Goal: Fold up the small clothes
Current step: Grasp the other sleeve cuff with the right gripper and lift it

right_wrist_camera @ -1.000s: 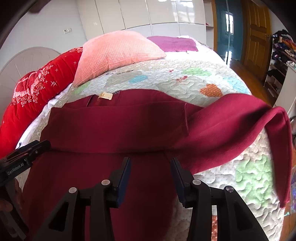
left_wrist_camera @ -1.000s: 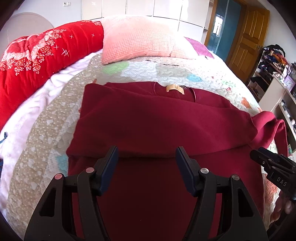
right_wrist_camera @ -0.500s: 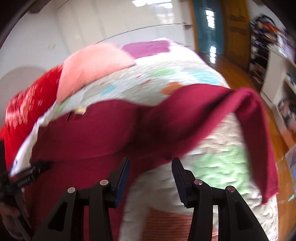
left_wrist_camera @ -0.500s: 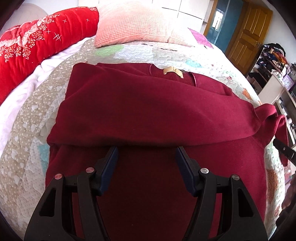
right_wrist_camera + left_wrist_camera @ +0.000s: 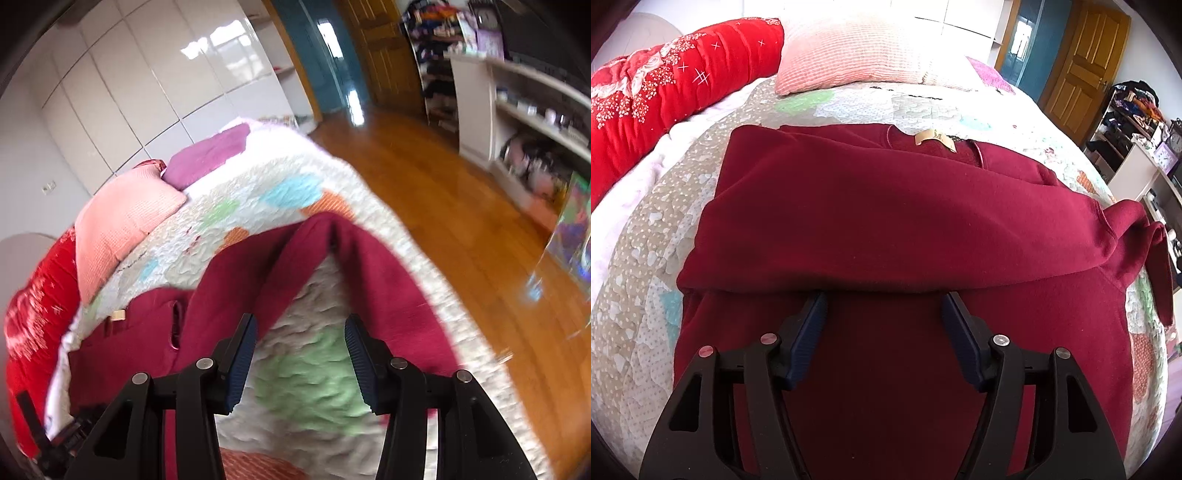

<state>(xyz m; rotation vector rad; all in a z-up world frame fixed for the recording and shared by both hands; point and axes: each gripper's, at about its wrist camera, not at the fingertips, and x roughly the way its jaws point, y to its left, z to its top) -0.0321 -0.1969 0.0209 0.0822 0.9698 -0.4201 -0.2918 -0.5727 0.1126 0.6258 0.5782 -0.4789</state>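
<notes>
A dark red sweater [image 5: 886,229] lies flat on the quilted bed, collar with a tan label [image 5: 934,139] at the far side. One sleeve is folded across its chest. My left gripper [image 5: 884,314] is open and empty, just above the sweater body below the folded sleeve. The other sleeve [image 5: 332,258] lies bent in an inverted V over the bed's right edge. My right gripper [image 5: 300,332] is open and empty above the quilt between the two limbs of that sleeve.
A pink pillow [image 5: 857,51] and a red blanket [image 5: 665,85] lie at the bed's head. The patchwork quilt [image 5: 306,373] ends at the right edge, with wooden floor [image 5: 461,221] and white shelves [image 5: 535,122] beyond. A wooden door [image 5: 1086,70] stands far right.
My right gripper has swung right, from over the sweater body to over the loose right sleeve at the bed's edge. My left gripper has moved slightly forward over the sweater.
</notes>
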